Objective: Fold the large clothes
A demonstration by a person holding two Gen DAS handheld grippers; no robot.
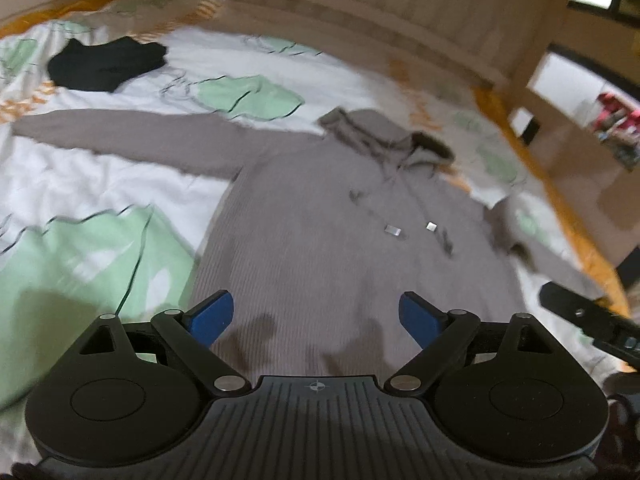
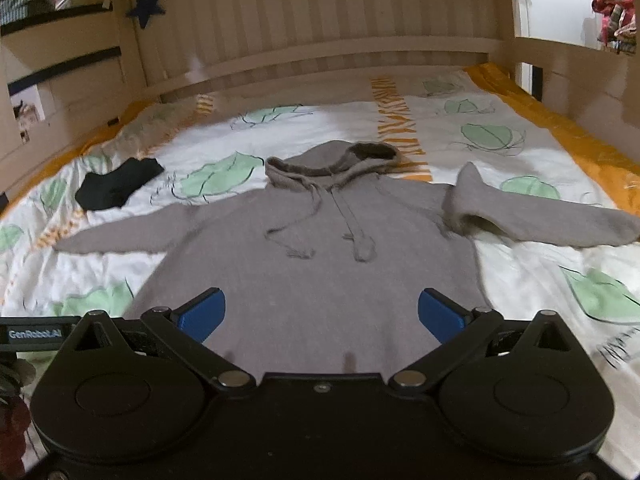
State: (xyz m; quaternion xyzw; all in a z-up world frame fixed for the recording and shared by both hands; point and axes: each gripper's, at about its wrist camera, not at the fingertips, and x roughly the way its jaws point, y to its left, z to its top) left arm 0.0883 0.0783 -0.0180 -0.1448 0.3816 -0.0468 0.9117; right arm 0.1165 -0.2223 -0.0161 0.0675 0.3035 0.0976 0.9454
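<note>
A grey hoodie (image 2: 320, 280) lies spread face up on the bed, hood (image 2: 332, 164) at the far end, both sleeves out to the sides. Its right sleeve (image 2: 540, 216) is bunched near the shoulder. Two drawstrings (image 2: 316, 220) trail over the chest. The hoodie also shows in the left wrist view (image 1: 340, 248), blurred. My left gripper (image 1: 316, 316) is open and empty above the hoodie's lower hem. My right gripper (image 2: 320, 312) is open and empty above the lower body of the hoodie. Part of the right gripper (image 1: 592, 320) shows at the left wrist view's right edge.
The bed has a white sheet with green leaf prints (image 2: 500, 136) and an orange border (image 2: 592, 152). A folded black garment (image 2: 116, 184) lies at the far left of the bed. A wooden headboard wall (image 2: 320, 52) and side rails enclose the bed.
</note>
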